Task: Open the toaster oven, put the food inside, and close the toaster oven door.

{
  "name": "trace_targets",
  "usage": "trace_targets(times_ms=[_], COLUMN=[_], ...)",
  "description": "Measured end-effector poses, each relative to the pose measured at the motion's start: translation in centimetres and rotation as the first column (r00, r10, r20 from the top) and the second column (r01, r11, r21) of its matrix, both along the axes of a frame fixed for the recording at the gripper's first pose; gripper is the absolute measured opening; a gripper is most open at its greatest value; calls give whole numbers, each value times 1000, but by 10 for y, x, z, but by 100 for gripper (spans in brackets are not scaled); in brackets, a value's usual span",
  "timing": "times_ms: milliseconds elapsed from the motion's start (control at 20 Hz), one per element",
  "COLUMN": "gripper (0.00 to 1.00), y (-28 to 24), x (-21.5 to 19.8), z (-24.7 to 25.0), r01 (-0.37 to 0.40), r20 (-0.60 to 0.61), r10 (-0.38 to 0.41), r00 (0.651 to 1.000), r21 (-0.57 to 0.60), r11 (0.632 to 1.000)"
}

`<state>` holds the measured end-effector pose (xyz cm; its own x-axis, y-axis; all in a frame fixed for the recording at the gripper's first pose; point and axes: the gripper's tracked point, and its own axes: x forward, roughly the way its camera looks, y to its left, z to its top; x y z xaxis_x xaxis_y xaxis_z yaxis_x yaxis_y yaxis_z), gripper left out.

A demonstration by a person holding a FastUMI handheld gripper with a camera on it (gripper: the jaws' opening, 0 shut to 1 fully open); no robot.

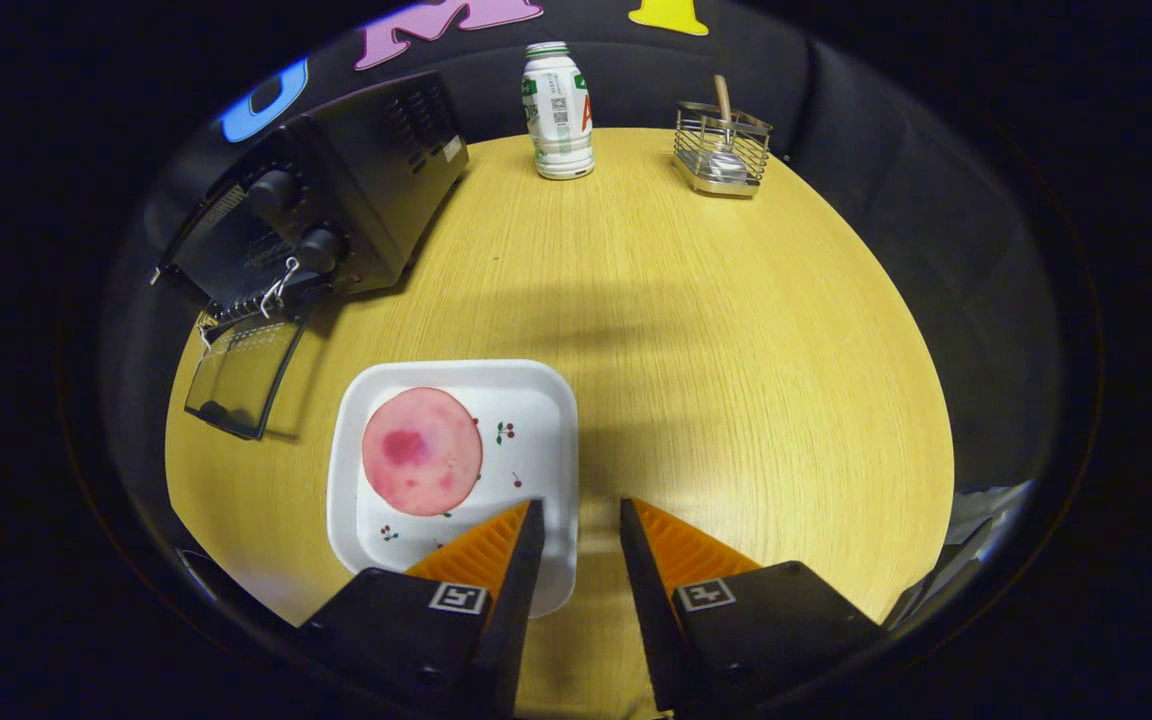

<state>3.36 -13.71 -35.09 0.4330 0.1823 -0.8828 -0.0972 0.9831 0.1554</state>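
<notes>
Food first: we read the round pink slice (422,451) as the item to load — it lies flat on the white square plate (536,400), toward the plate's left half, just ahead of the fingers and off to their left. Being round, it has no long axis, so approach angle is free; what matters is that we need to shift left before we can close on it. The gripper (581,515) has its fingers apart with nothing between them, the left finger overlapping the plate's near right corner in the view, the right one over bare table (736,350). We can't tell whether they touch the plate or hover above it. The toaster oven (336,200) sits at the table's far left edge, its glass door (241,375) already dropped open toward the near left edge — so we judge step one done and the food pickup as the step in hand. The oven mouth lies beyond and left of the plate. Along the far edge stand a white bottle (557,110) and a wire caddy (722,148) with a wooden handle in it, well apart from the work. The bottle carries green and red print plus a square code; too small for us to read.
</notes>
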Motion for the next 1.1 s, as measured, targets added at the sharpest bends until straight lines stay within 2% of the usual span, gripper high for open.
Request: trace_targets(times_ms=[150, 200, 250, 350, 450, 550, 750, 950, 1100], gripper=[20, 18, 13, 13, 9, 5, 5, 5, 5], y=[3, 4, 3, 4, 5, 8, 12, 23, 28], x=[-2, 0, -4, -4, -6, -9, -13, -31, -38], z=[0, -1, -1, 1, -1, -2, -1, 12, 24], r01=[63, 81, 85, 71, 58, 85, 142, 265, 370], r20=[-49, -52, -64, -62, -78, -103, -136, -206, -247], r10=[-61, -79, -82, -67, -52, -74, -118, -204, -288], r00=[997, 996, 995, 996, 996, 992, 984, 957, 925], r21=[40, 49, 57, 67, 75, 109, 184, 334, 426], r11=[997, 995, 995, 995, 996, 990, 973, 905, 825])
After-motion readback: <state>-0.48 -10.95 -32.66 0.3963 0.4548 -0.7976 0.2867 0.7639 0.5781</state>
